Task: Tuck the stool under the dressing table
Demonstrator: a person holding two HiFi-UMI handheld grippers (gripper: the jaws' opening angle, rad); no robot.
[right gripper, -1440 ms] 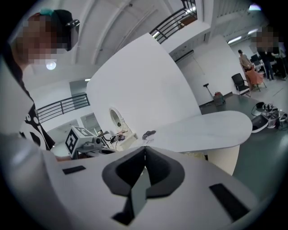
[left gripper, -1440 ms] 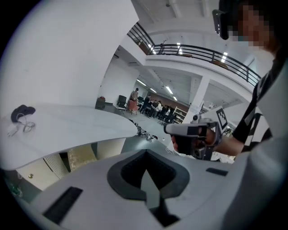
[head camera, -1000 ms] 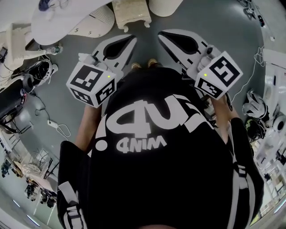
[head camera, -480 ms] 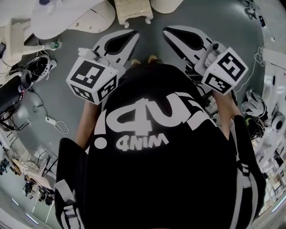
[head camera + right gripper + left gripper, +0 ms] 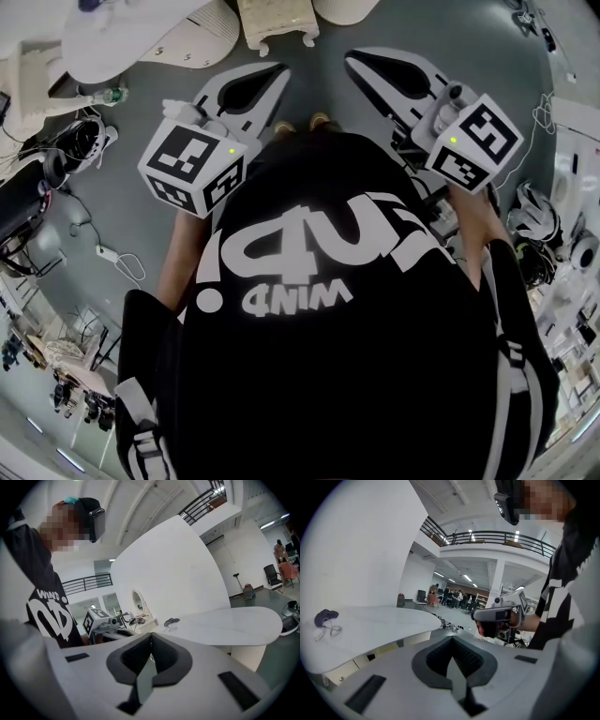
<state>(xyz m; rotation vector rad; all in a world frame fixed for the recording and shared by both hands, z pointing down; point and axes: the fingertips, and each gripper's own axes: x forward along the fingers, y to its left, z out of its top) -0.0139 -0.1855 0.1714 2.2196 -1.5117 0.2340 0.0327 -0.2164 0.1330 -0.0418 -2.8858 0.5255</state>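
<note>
A cream stool (image 5: 277,21) with carved legs stands on the grey floor at the top of the head view. The dressing table's white rounded top (image 5: 122,37) is just left of it. My left gripper (image 5: 281,70) and right gripper (image 5: 352,58) are held out before the person's chest, both shut and empty, their tips short of the stool. The left gripper view shows shut jaws (image 5: 452,639) beside the table top (image 5: 370,625), which carries a small dark item (image 5: 326,617). The right gripper view shows shut jaws (image 5: 151,637), the table top (image 5: 225,625) and an oval mirror (image 5: 137,601).
Headsets and cables (image 5: 75,150) lie on the floor at the left, with a white lead (image 5: 117,262) nearer the person. More gear (image 5: 539,216) is piled at the right. The person's shoes (image 5: 302,129) stand between the grippers. Other people (image 5: 450,596) stand far off.
Almost nothing: the right gripper has edged slightly toward the right in the head view. Both grippers stay shut and empty, and the stool has not moved.
</note>
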